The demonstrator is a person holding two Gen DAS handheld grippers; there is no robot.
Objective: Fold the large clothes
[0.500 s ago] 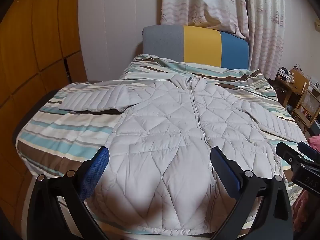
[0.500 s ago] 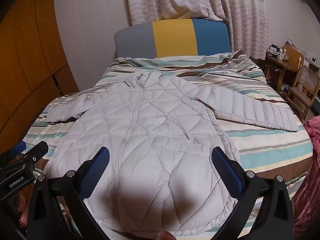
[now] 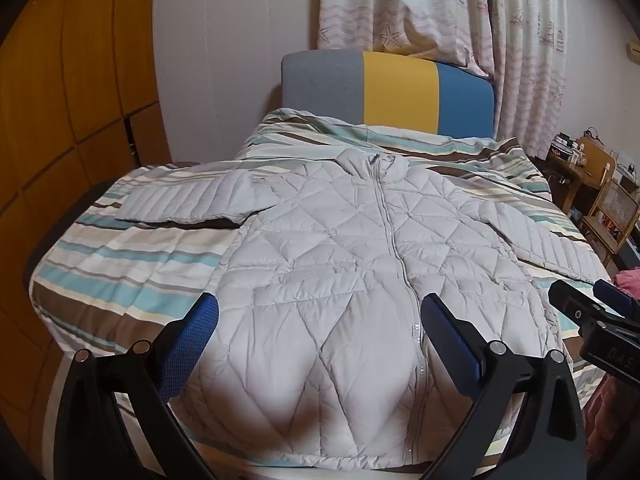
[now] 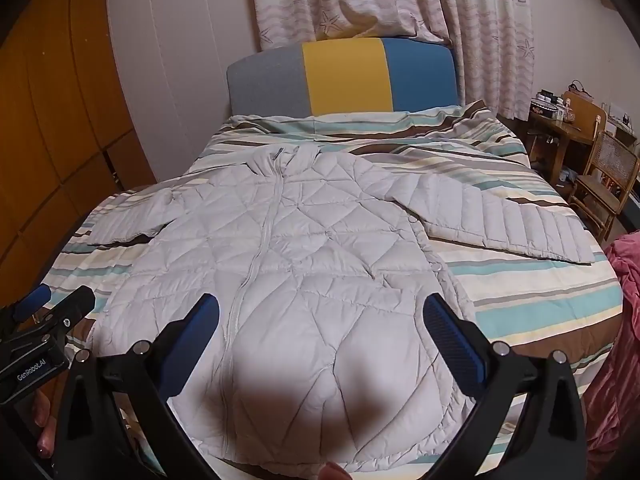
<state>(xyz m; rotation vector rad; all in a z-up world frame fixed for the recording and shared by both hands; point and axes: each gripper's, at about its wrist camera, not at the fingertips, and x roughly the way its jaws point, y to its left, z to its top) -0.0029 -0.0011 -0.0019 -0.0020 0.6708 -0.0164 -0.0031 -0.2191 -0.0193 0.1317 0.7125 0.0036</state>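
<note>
A light grey quilted puffer jacket (image 3: 340, 256) lies flat and zipped on the striped bed, collar toward the headboard, both sleeves spread out sideways; it also shows in the right wrist view (image 4: 320, 264). My left gripper (image 3: 320, 324) is open and empty, hovering above the jacket's lower hem, left of the zipper. My right gripper (image 4: 320, 320) is open and empty above the hem, right of the zipper. Each gripper shows at the edge of the other's view: the right one (image 3: 592, 312) and the left one (image 4: 52, 304).
The bed has a striped cover (image 3: 120, 272) and a grey, yellow and blue headboard (image 3: 392, 92). Wooden wardrobe doors (image 3: 60, 120) stand on the left. A wooden chair (image 4: 600, 184) and desk are on the right. Pink cloth (image 4: 624, 280) hangs at the bed's right edge.
Both grippers have shifted only slightly; the jacket lies as before and both stay open.
</note>
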